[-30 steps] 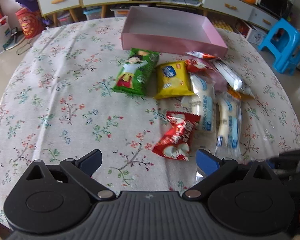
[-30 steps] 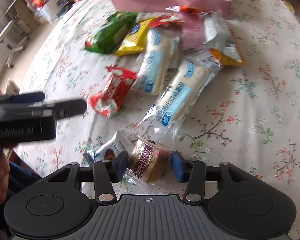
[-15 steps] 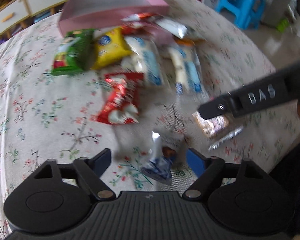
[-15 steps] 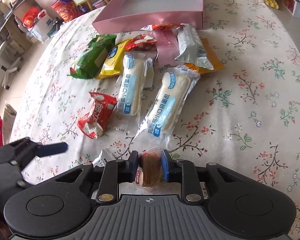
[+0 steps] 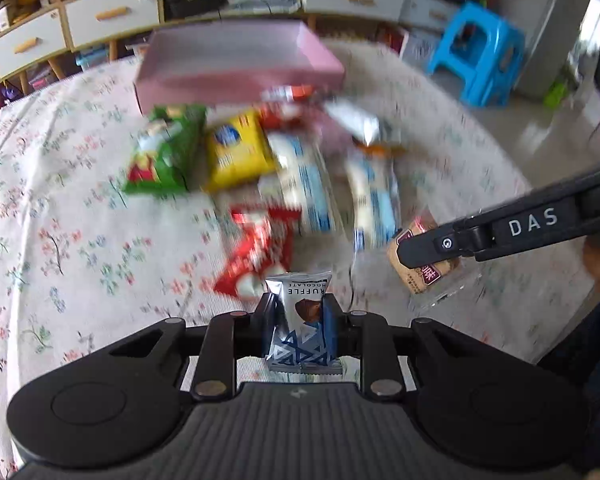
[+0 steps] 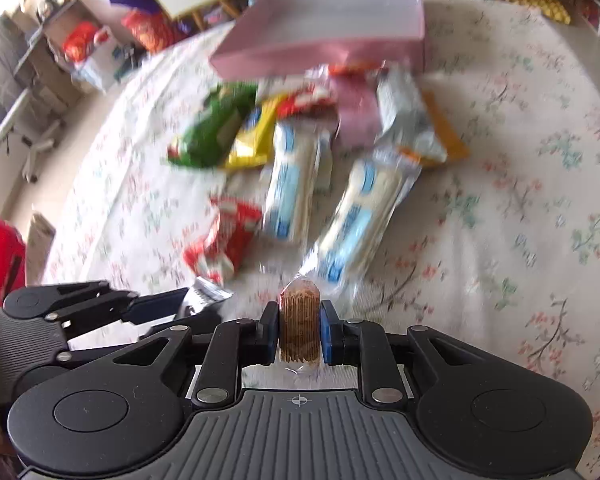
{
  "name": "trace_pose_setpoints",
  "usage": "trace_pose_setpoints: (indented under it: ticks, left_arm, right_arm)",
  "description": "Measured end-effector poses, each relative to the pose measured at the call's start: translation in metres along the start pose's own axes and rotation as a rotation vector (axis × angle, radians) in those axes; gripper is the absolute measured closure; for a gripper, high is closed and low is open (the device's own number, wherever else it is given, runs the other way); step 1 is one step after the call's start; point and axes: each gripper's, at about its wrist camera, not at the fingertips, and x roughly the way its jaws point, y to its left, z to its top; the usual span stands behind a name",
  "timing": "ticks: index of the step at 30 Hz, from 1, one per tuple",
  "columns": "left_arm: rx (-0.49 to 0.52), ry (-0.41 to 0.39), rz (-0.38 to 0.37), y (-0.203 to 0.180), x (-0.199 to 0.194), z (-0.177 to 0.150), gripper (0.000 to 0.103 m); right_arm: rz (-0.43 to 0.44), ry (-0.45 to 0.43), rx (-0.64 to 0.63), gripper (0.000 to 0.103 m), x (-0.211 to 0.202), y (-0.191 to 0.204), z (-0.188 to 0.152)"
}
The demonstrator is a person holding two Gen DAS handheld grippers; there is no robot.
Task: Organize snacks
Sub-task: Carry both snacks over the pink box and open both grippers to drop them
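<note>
My left gripper (image 5: 299,314) is shut on a silver and blue truffle chocolate packet (image 5: 300,328), held above the table. My right gripper (image 6: 300,322) is shut on a clear-wrapped brown biscuit pack (image 6: 300,326), also lifted; it shows in the left wrist view (image 5: 424,270) under the right gripper's fingers (image 5: 440,245). The pink box (image 5: 236,68) stands open at the far side of the table. In front of it lie a green packet (image 5: 164,152), a yellow packet (image 5: 236,152), a red packet (image 5: 260,252) and two white and blue bread packs (image 6: 292,184).
The round table has a floral cloth (image 5: 60,220). More snacks, a silver pack (image 6: 408,116) and an orange one (image 6: 448,132), lie by the box. A blue stool (image 5: 480,56) and drawers (image 5: 112,16) stand beyond the table.
My left gripper closed on the truffle packet and lifted it. My right gripper, holding the biscuit pack, rose from the table. Both views are blurred by motion.
</note>
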Motion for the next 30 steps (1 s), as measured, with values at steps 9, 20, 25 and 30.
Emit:
trace_pose_setpoints:
  ticks: [9, 20, 25, 30]
  left_arm:
    - [-0.178, -0.166, 0.01, 0.044, -0.022, 0.066, 0.081]
    - [-0.243, -0.226, 0.063, 0.078, 0.054, 0.17, 0.081]
    - [-0.266, -0.178, 0.063, 0.096, 0.085, 0.178, 0.081]
    - [-0.292, -0.139, 0.079, 0.106, 0.092, 0.173, 0.081]
  right_arm:
    - [-0.036, -0.155, 0.11, 0.084, -0.024, -0.018, 0.053]
    - [-0.096, -0.37, 0.136, 0.084, 0.001, -0.024, 0.173]
    - [-0.167, -0.375, 0.11, 0.084, 0.033, -0.035, 0.198]
    - [-0.2, -0.354, 0.105, 0.084, 0.061, -0.048, 0.214]
